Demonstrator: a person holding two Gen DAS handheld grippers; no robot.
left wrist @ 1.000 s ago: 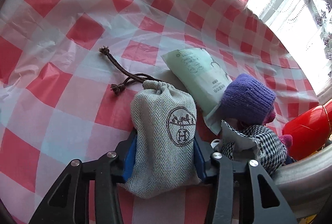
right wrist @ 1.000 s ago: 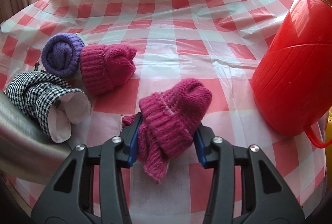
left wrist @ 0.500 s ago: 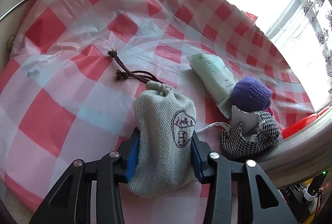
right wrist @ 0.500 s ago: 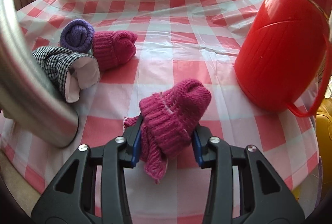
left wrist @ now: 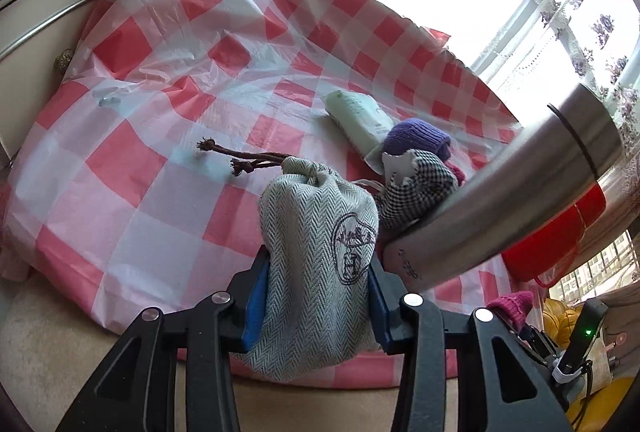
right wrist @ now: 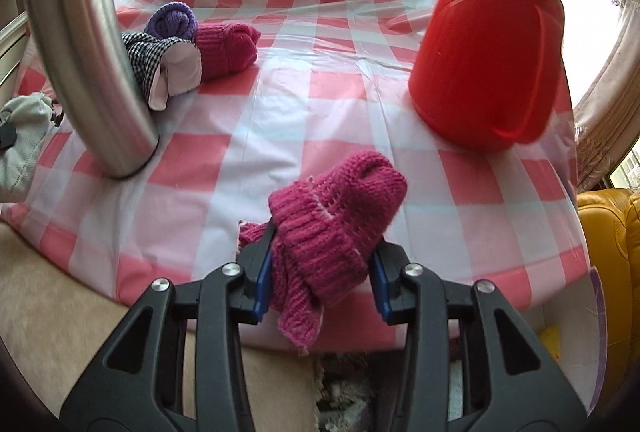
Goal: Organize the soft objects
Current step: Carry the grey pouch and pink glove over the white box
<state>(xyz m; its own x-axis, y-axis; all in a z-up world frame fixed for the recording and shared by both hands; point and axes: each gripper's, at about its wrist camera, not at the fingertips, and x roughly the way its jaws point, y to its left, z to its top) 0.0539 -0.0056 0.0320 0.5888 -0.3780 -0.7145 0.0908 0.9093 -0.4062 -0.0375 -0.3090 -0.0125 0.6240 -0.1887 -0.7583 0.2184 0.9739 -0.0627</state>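
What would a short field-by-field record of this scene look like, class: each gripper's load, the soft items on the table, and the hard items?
left gripper: jaws shut on grey drawstring pouch
right gripper: jaws shut on magenta knit piece
soft items on table: purple knit roll, second magenta knit roll, houndstooth pouch
hard items: red flask, steel bottle
other: pale green packet
surface: red-and-white checked tablecloth
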